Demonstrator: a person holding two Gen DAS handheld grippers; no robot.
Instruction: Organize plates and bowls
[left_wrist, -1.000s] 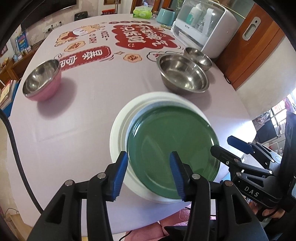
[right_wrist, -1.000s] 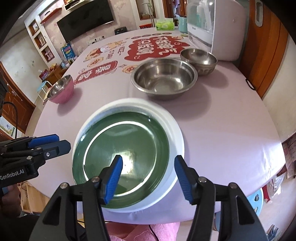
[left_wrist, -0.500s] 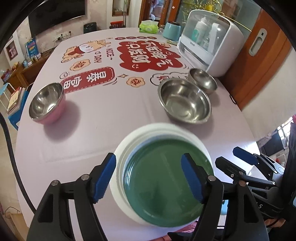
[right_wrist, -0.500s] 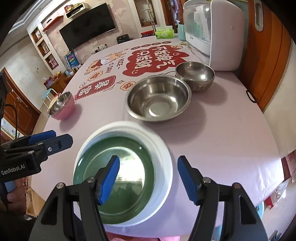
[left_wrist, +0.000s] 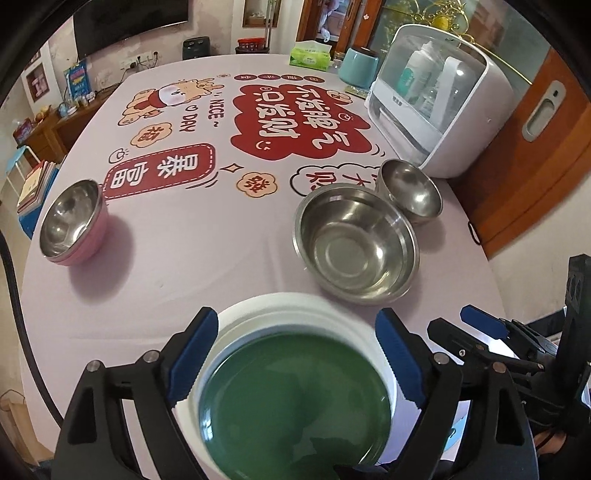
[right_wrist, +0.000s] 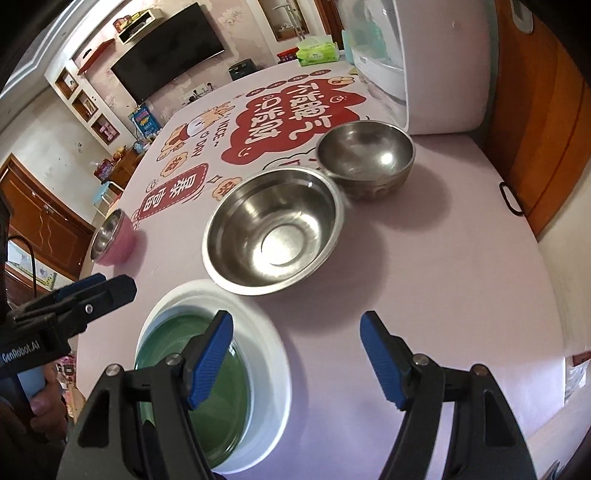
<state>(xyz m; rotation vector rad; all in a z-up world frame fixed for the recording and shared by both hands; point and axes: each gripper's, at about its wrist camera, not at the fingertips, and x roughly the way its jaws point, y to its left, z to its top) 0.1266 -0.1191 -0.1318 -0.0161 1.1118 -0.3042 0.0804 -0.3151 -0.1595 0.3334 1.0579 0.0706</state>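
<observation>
The green plate (left_wrist: 295, 398) lay nested inside the white plate (left_wrist: 280, 306) at the near edge of the tabletop (left_wrist: 207, 236), the pair already stacked, which I judged to be the plates' share of the tidying done. Just beyond them sat the large steel bowl (left_wrist: 356, 249), and touching or nearly touching its far rim (the angle made it hard to say which) the small steel bowl (left_wrist: 410, 192). The pink bowl (left_wrist: 70, 223) stood well apart on the left, so the bowls looked not yet gathered.

The left hand-held gripper (left_wrist: 295, 363) hung over the plates with its jaws opening; the plates showed between the blue pads, but the pads pressed on nothing. The right hand-held gripper (right_wrist: 297, 354) was likewise opening, over bare cloth and the white plate's edge, gripping nothing. Both seemed released so as to be free for the bowls.

The left wrist view showed the whole stack squarely, and the dish cabinet (left_wrist: 439, 110) with its clear front. The right wrist view instead caught the left gripper from the side with the person's hand (right_wrist: 44, 410) on its handle, and showed the two steel bowls closer up.
</observation>
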